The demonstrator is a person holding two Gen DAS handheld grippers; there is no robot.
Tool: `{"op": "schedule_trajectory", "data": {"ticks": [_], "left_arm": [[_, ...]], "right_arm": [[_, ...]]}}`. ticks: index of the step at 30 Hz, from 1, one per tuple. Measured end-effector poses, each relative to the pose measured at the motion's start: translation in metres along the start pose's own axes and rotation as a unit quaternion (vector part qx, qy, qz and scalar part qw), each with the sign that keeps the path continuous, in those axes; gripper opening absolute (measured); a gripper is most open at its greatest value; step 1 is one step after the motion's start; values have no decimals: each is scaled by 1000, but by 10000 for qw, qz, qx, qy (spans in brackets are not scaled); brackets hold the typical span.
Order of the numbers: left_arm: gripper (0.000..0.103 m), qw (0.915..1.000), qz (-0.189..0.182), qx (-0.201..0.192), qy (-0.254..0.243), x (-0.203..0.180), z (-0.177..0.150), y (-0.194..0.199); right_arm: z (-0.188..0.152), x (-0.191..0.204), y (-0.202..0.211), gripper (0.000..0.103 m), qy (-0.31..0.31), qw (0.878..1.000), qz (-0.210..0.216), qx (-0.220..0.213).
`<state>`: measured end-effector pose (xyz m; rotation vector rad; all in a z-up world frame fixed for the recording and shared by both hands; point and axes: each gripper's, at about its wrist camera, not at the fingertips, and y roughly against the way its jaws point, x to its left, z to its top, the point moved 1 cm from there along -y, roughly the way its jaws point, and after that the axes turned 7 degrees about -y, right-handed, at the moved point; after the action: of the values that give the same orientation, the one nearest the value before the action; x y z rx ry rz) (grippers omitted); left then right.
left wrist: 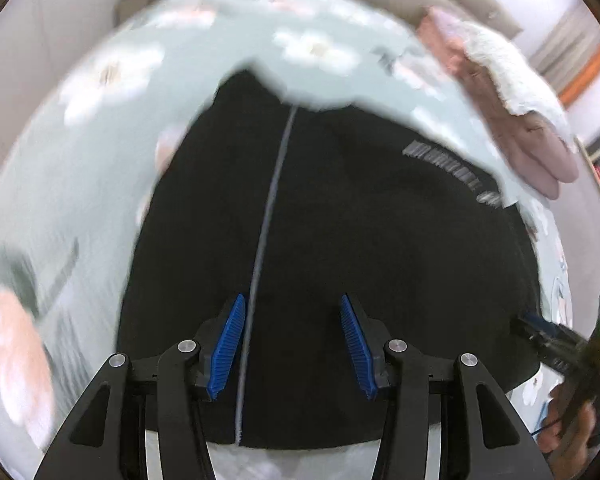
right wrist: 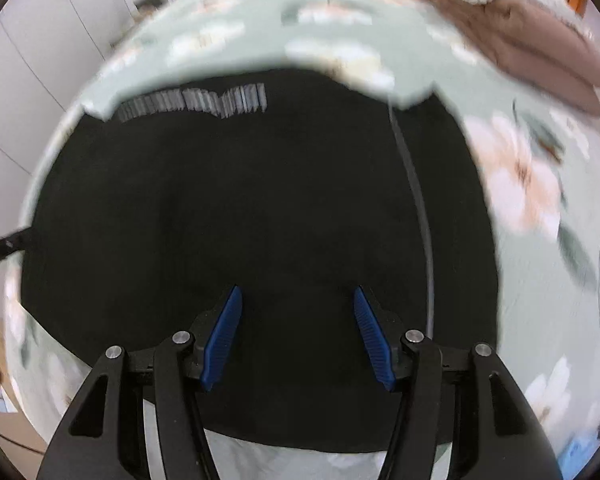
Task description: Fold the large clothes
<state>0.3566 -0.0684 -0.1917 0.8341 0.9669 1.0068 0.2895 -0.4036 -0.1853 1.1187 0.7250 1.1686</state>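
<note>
A large black garment [left wrist: 340, 240] with a grey zip line [left wrist: 268, 216] and grey lettering [left wrist: 452, 168] lies flat on a pale green flowered bedsheet [left wrist: 100, 140]. My left gripper [left wrist: 292, 304] is open and empty above its near part, the zip just inside the left finger. In the right wrist view the same garment [right wrist: 240, 220] fills the middle, with its lettering [right wrist: 196, 104] at the far edge and the zip [right wrist: 420, 208] to the right. My right gripper [right wrist: 298, 296] is open and empty above the garment. The right gripper also shows in the left wrist view [left wrist: 556, 344] at the garment's right edge.
A folded pink and white fluffy pile [left wrist: 512, 96] lies on the bed at the far right; it also shows in the right wrist view [right wrist: 532, 28]. White cupboards [right wrist: 40, 40] stand at the left. The flowered sheet [right wrist: 540, 200] surrounds the garment. Both views are motion-blurred.
</note>
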Motion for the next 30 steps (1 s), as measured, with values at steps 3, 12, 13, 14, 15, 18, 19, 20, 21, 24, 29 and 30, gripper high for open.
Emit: {"op": "schedule_trajectory", "data": {"ticks": [3,12,13,14,15,18,19,20,21,24,29,30], "left_arm": [[51,9998,20,89,161,6,-6,-25],[51,9996,245,-170,-15,19,9,17],[51,9994,278,-215,5,24,14,21],[51,9992,309,-250,33,31,19,25],[51,9989,364,-278,62,38,25,28],[51,9981,480,-362,124,54,40,32],[51,9981,469,-376,160,59,45,33],[51,9984,377,-375,190,66,48,33],[51,9987,288,-357,210,71,51,32],[51,9995,-164,-127,242,79,60,14],[51,9931,-1085,175,420,92,76,-20],[51,9926,-1090,140,514,99,80,-24]], "right_arm": [[-8,11,-16,63,198,9995,-232,0],[-1,-17,13,63,-358,9991,228,-95],[1,-23,17,66,-429,9987,237,-153],[3,-32,22,68,-537,9980,227,-231],[6,-43,24,73,-637,9974,193,-279],[15,-77,25,73,-970,9946,54,-359],[30,-92,18,73,-1044,9938,39,-368],[35,-102,17,73,-1149,9926,40,-388],[39,-109,15,73,-1218,9918,50,-395],[52,-127,8,73,-1302,9909,48,-349],[67,-140,-22,73,-1344,9899,418,-148],[71,-142,-28,73,-1355,9894,516,-107]]}}
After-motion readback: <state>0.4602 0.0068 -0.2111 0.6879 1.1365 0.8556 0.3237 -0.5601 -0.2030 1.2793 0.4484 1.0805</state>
